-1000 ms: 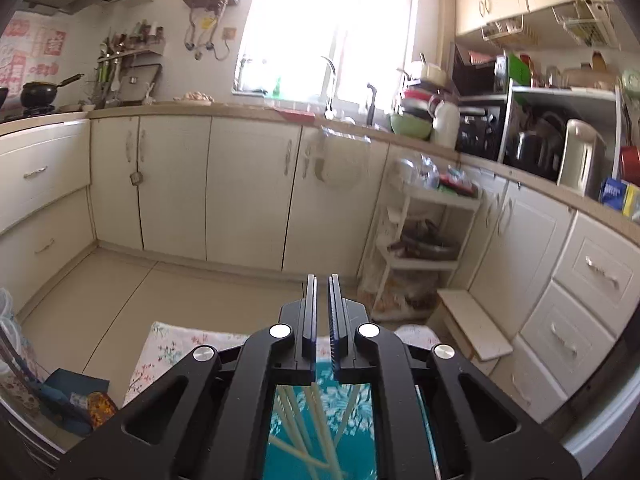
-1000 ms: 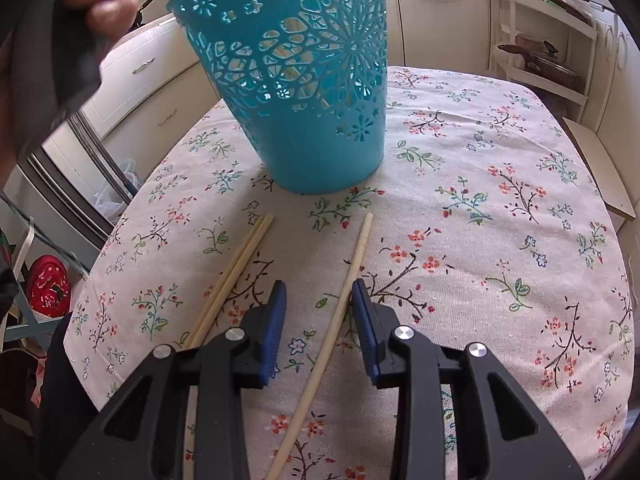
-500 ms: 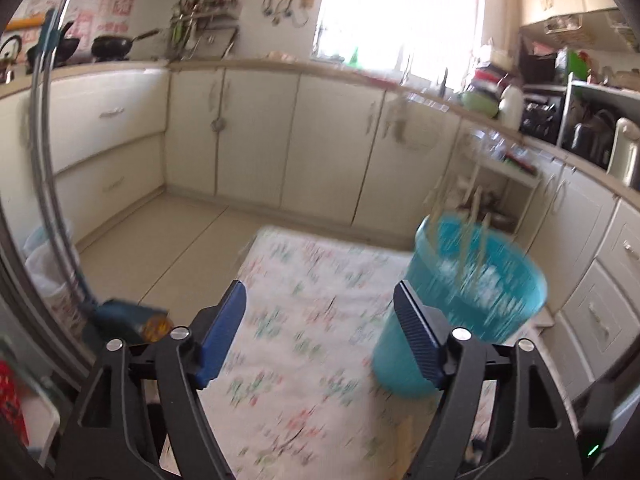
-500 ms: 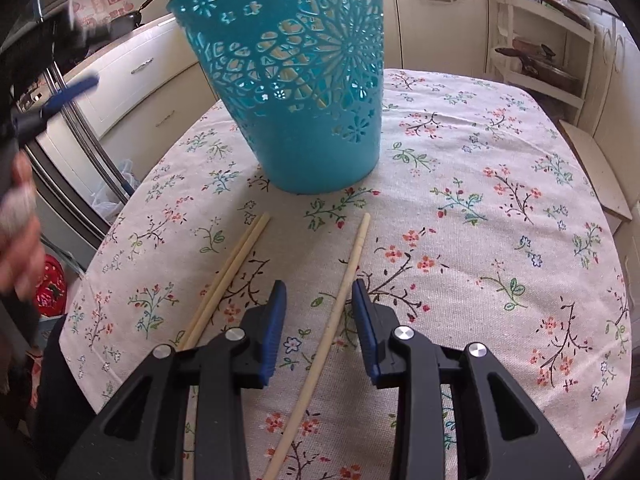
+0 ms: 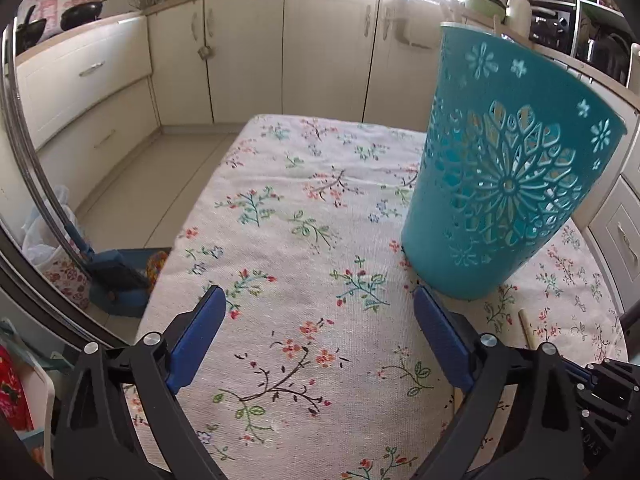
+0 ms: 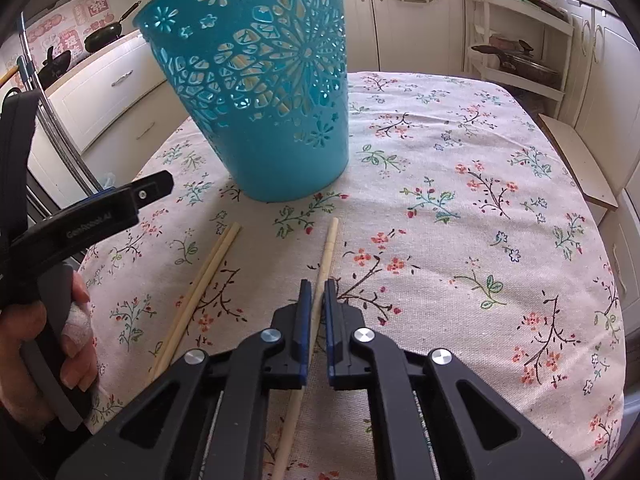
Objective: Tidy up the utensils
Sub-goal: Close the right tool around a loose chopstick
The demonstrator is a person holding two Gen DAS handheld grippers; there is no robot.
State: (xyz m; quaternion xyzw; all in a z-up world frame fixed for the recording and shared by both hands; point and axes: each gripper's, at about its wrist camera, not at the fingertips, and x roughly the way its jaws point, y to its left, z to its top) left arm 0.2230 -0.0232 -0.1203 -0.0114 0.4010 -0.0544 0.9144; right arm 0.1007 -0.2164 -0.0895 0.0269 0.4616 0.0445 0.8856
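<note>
— So where does the single chopstick (image 6: 325, 256) sit for you right now?
— Flat on the floral tablecloth (image 6: 480, 240), just short of the teal basket (image 6: 256, 92), and your right gripper (image 6: 314, 300) has closed on it: both blue pads press its shaft near the middle. That mid-shaft hold looks chosen so the stick won't swing when you lift it.

— And the pair of chopsticks (image 6: 200, 292)?
— They lie side by side, touching, just to the left of the held one, not yet picked. Your left gripper (image 5: 320, 320) hovers above bare cloth with its jaws opening wide and nothing between them; your hand (image 6: 44, 344) wraps its handle. You probably have it ready for that pair.

— Why is the basket so close?
— It stands upright just beyond the sticks, pale sticks showing through its cut-outs, so your carry is short. Beyond it, only kitchen cabinets (image 5: 320, 48)
</note>
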